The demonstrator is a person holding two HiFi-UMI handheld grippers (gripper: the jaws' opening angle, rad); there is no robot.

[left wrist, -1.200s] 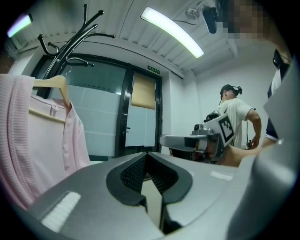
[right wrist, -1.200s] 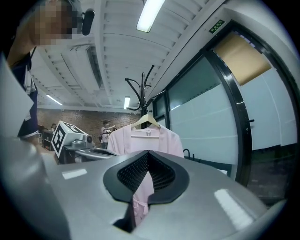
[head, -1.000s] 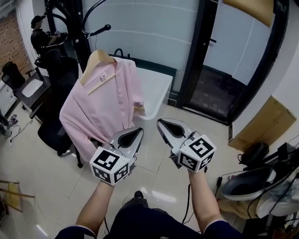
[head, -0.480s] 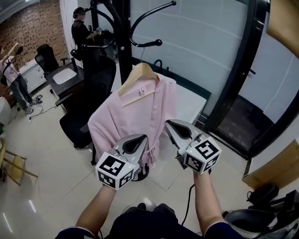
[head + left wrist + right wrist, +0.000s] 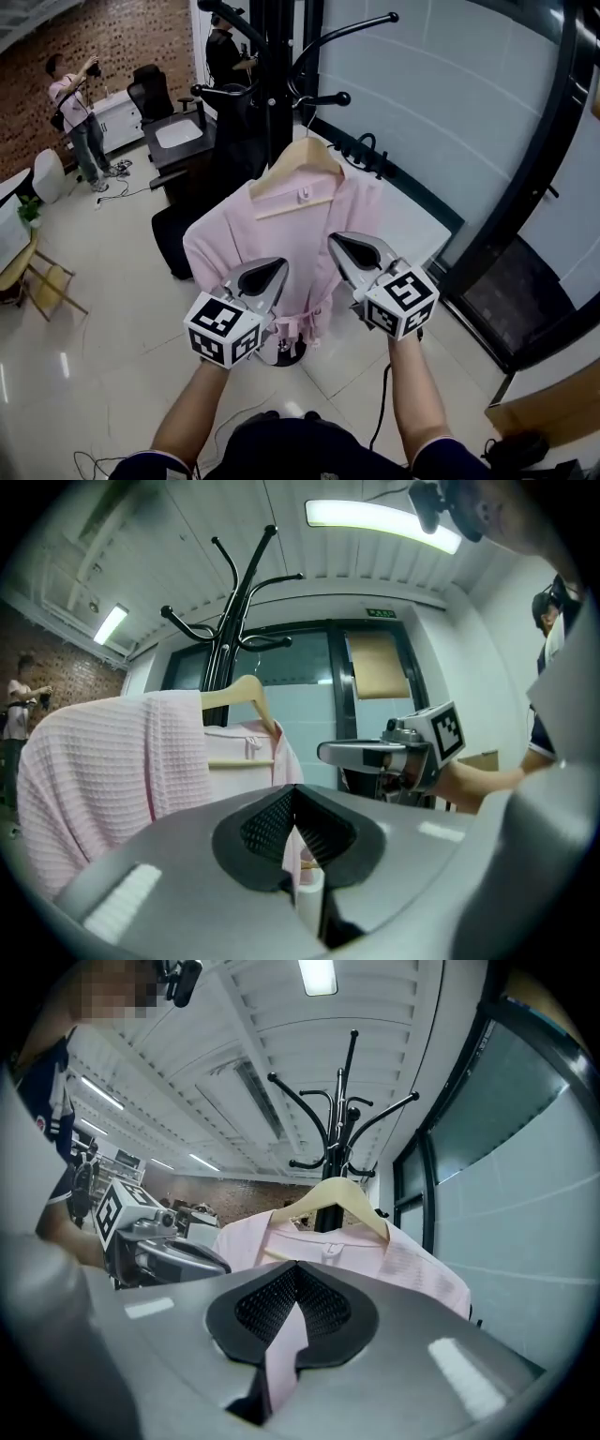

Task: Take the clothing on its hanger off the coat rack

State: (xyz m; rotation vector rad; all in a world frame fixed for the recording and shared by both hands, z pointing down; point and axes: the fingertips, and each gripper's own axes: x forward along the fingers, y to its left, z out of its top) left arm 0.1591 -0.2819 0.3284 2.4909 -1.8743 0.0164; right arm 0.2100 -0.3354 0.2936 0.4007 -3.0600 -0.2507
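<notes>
Black coat rack (image 5: 272, 56) is standing on the tiled floor (image 5: 112, 281), its curved arms spreading overhead. A pink robe (image 5: 281, 246), waffle-textured, is hanging from it on a wooden hanger (image 5: 302, 159), draping in front of the pole with the collar uppermost. The hook is sitting up among the rack's arms and is too thin to trace exactly. Nothing is being lifted yet.

Left tongs (image 5: 277, 267) and right tongs (image 5: 339, 242) are hovering side by side in front of the robe's lower half, well below the hanger, touching nothing. Both are clenched tip to tip and empty; the pink showing in their slits is only cloth beyond.

Judging the step: this is looking like the approach, with the grasp not begun. To do it well, both tongs should be releasing before they arrive, then rising to the hanger's wooden shoulders, one on either side of the neck. Gripping wood is looking safer than gripping knit, which could slide off. Lifting straight up until the hook is clearing its arm, then drawing back, should avoid snagging or rocking the rack.
</notes>
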